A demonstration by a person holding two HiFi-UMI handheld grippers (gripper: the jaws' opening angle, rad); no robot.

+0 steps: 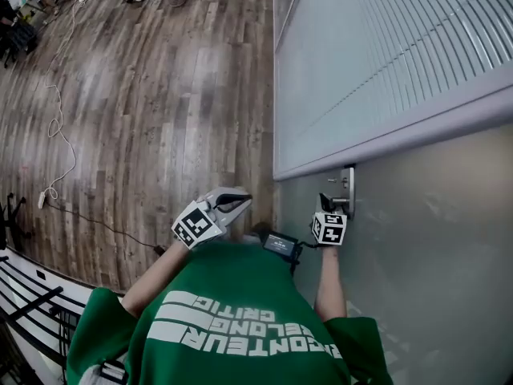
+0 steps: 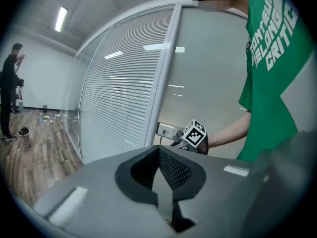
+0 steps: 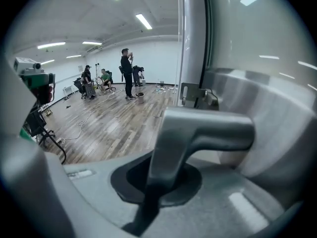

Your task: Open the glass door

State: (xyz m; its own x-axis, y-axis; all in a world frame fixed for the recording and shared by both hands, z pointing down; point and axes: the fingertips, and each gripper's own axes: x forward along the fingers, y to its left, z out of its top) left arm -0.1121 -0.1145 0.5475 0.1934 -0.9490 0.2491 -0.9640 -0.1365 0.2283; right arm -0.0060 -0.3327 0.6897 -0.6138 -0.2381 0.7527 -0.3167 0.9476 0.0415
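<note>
**Task item.** The glass door (image 1: 433, 247) is frosted and fills the right of the head view. In that view it appears to lie in line with the neighbouring glazed panel fitted with blinds (image 1: 377, 62). Its metal lever handle (image 3: 198, 133) sits near the door's edge, on a plate beside the frame.

**Right gripper.** The right gripper (image 1: 329, 205) is at the handle. Its own view shows the fingers closed on the lever, with the silver bar running out to the right from between them. The gripper is angled downward.

**Left gripper.** The left gripper (image 1: 239, 202) is held in front of the person's chest, apart from the door and to the left of the right gripper. Its fingers are closed together with nothing between them. It points roughly level toward the door.

**Surroundings.** The person wears a green shirt (image 1: 232, 335). A white cable (image 1: 60, 135) lies on the wooden floor (image 1: 160, 103). Several people (image 3: 127, 73) are at the far end of the room.
</note>
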